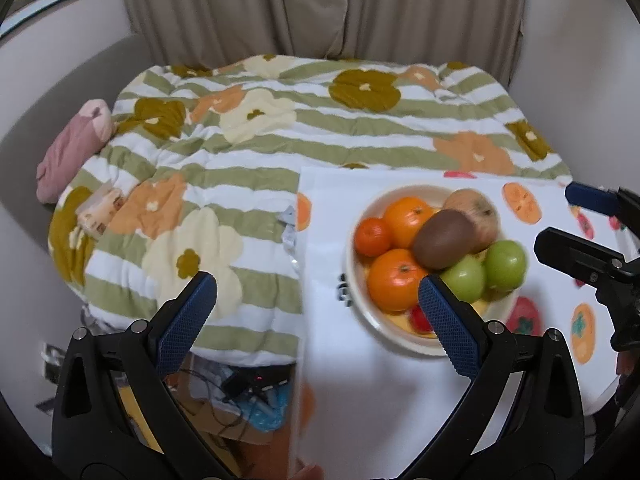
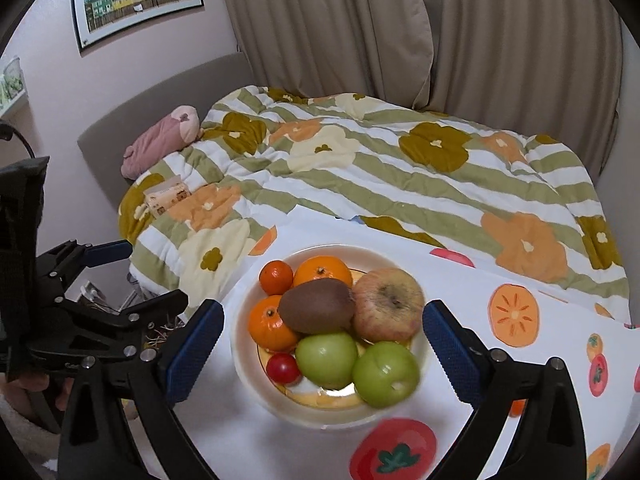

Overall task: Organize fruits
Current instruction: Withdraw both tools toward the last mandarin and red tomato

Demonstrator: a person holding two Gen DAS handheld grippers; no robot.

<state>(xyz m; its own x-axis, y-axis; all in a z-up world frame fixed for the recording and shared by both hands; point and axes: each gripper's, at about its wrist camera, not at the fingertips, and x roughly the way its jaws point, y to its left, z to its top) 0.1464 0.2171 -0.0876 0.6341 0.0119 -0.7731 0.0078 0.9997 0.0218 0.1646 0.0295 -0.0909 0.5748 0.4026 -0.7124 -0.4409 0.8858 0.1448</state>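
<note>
A cream bowl (image 2: 242, 344) stands on a white cloth printed with fruit (image 2: 460, 280). It holds a brown kiwi (image 2: 318, 308) on top, a reddish apple (image 2: 388, 304), two green apples (image 2: 326, 360), three oranges (image 2: 324, 270) and a small red tomato (image 2: 283, 368). My right gripper (image 2: 322, 320) hangs wide open above the near side of the bowl, its pads touching nothing. My left gripper (image 1: 316, 292) is open too, to the left of the bowl (image 1: 372, 206), over the table's left edge. Each gripper shows at the side of the other's view.
Behind the table lies a bed with a green-striped floral quilt (image 1: 280, 128), a pink plush (image 1: 72, 148) and a tissue pack (image 1: 100, 208). Cables and boxes (image 1: 248, 392) clutter the floor below the table's left edge. Curtains (image 2: 440, 32) hang at the back.
</note>
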